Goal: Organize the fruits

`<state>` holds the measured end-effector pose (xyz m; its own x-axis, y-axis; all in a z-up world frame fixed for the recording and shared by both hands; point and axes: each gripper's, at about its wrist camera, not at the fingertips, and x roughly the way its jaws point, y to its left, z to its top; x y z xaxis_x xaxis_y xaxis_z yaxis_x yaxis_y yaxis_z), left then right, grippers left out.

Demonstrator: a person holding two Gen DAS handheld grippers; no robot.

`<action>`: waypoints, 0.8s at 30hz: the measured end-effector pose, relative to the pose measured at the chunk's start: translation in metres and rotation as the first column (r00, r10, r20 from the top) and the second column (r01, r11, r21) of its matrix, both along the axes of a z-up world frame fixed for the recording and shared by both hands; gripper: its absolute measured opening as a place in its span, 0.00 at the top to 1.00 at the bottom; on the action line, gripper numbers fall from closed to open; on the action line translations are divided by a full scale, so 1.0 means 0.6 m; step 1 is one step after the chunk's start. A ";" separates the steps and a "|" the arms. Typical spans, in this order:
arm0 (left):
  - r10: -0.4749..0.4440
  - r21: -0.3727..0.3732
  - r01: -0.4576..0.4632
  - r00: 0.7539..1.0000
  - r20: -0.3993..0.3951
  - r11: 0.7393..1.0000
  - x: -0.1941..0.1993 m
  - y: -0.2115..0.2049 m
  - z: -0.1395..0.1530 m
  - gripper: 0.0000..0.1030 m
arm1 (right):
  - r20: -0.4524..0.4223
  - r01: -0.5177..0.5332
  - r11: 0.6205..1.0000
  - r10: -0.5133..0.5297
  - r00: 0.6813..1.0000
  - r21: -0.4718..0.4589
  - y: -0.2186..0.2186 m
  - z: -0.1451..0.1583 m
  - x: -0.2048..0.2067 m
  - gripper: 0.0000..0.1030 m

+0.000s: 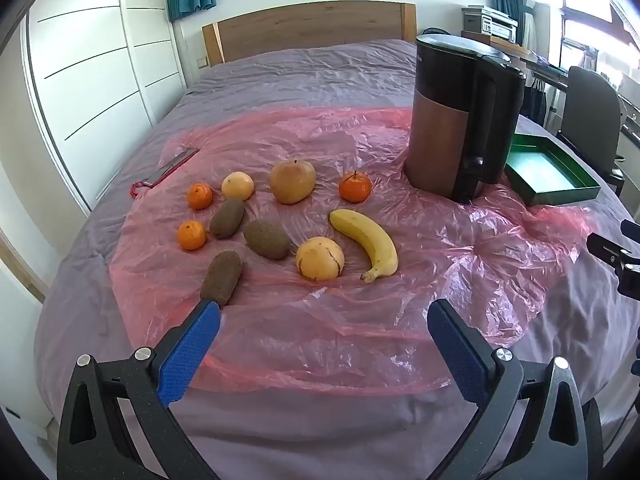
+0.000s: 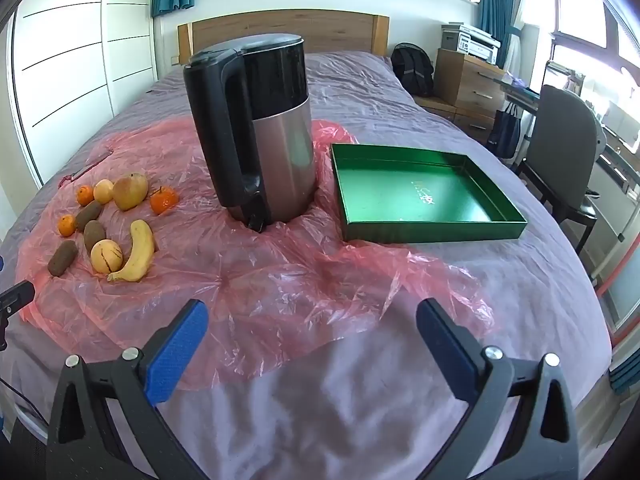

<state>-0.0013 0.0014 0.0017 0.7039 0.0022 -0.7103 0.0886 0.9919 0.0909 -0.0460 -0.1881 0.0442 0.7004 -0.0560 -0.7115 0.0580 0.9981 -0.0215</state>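
Fruits lie loose on a pink plastic sheet [image 1: 304,320] spread over a bed: a banana [image 1: 366,242], a cracked yellow round fruit [image 1: 319,258], a large pear-like fruit [image 1: 292,181], a pale round fruit [image 1: 237,185], three tangerines [image 1: 355,187] and three brown kiwis [image 1: 267,239]. My left gripper [image 1: 323,320] hovers open just short of them, nothing between its blue pads. My right gripper [image 2: 312,320] is open and empty over the sheet's near edge. An empty green tray [image 2: 430,230] lies ahead of it to the right; the banana [image 2: 136,258] and the other fruits lie far left.
A tall black and copper kettle [image 1: 460,120] stands between the fruits and the green tray [image 1: 560,196]. A red-edged flat object [image 1: 172,166] lies at the sheet's far left. A wardrobe flanks the bed on the left; a chair [image 2: 568,152], drawers and a desk stand on the right.
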 end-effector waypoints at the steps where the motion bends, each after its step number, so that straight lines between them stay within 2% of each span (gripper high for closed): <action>1: 0.004 -0.005 -0.004 1.000 0.001 1.000 0.000 0.001 0.001 0.01 | 0.001 0.000 1.000 0.000 1.000 -0.001 0.000 0.000 0.000 0.00; 6: 0.023 -0.035 -0.023 1.000 -0.010 0.999 -0.005 0.015 0.002 0.01 | 0.001 -0.002 1.000 0.002 1.000 0.000 0.000 0.000 0.000 0.00; 8: -0.025 0.007 0.025 0.999 -0.033 1.000 0.007 -0.002 0.000 0.01 | 0.002 -0.004 1.000 0.004 1.000 -0.001 0.000 0.000 0.000 0.00; 15: -0.015 0.017 0.015 1.000 -0.002 1.000 0.005 -0.004 0.004 0.01 | 0.008 -0.002 1.000 0.002 1.000 -0.002 0.001 0.001 0.001 0.00; 24: -0.010 0.005 0.010 1.000 -0.016 1.000 0.000 0.005 0.004 0.01 | 0.017 -0.006 1.000 0.006 1.000 -0.012 0.006 0.009 -0.007 0.00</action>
<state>-0.0011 0.0042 0.0041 0.6923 -0.0013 -0.7216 0.1005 0.9904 0.0946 -0.0502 -0.1844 0.0498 0.7125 -0.0606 -0.6991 0.0526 0.9981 -0.0329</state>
